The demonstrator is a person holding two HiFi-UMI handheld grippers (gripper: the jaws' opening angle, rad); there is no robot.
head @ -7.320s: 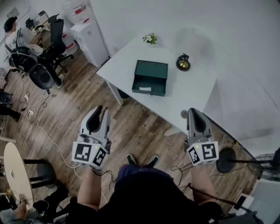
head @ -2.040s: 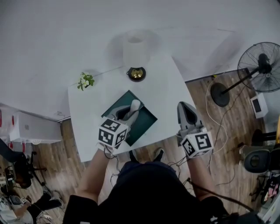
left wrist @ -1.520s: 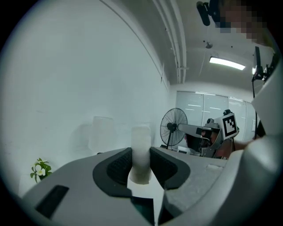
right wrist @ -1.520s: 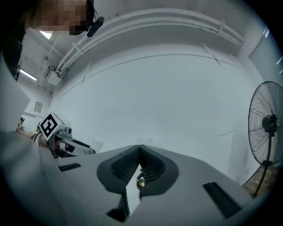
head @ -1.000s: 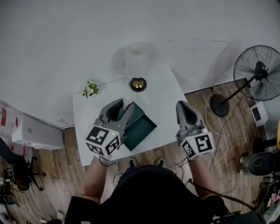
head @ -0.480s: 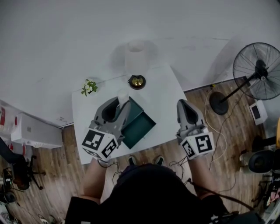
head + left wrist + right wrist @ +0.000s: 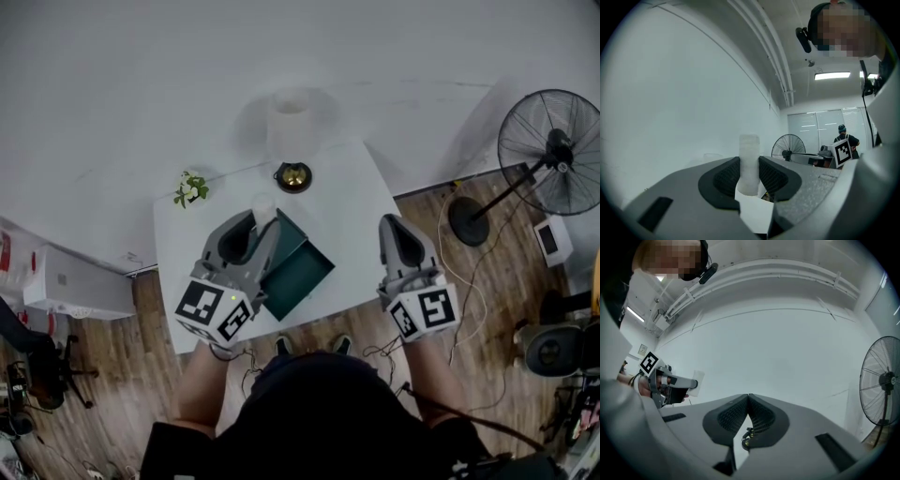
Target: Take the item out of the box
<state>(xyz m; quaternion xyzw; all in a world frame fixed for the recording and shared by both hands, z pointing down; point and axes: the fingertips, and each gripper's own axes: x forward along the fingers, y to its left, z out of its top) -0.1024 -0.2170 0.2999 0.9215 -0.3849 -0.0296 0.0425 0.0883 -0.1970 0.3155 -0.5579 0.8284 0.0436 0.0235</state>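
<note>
Head view: left gripper sits centre-left of frame, over the upper left edge of the open green box. The box is on the white table. Its jaws are clamped on the item, a small white cylinder that sticks out past the tips.

Left gripper view: jaws part-closed with the cylinder upright between the pads, touching both. It shows against the wall, clear of the box.

Right gripper is at right of centre, over the table's right edge, well apart from the box. Right gripper view: jaws closed tip to tip, nothing between them.

Lamp stands at the top centre of the table, with a small plant at the upper left corner. A floor fan is at the right edge of frame.
</note>
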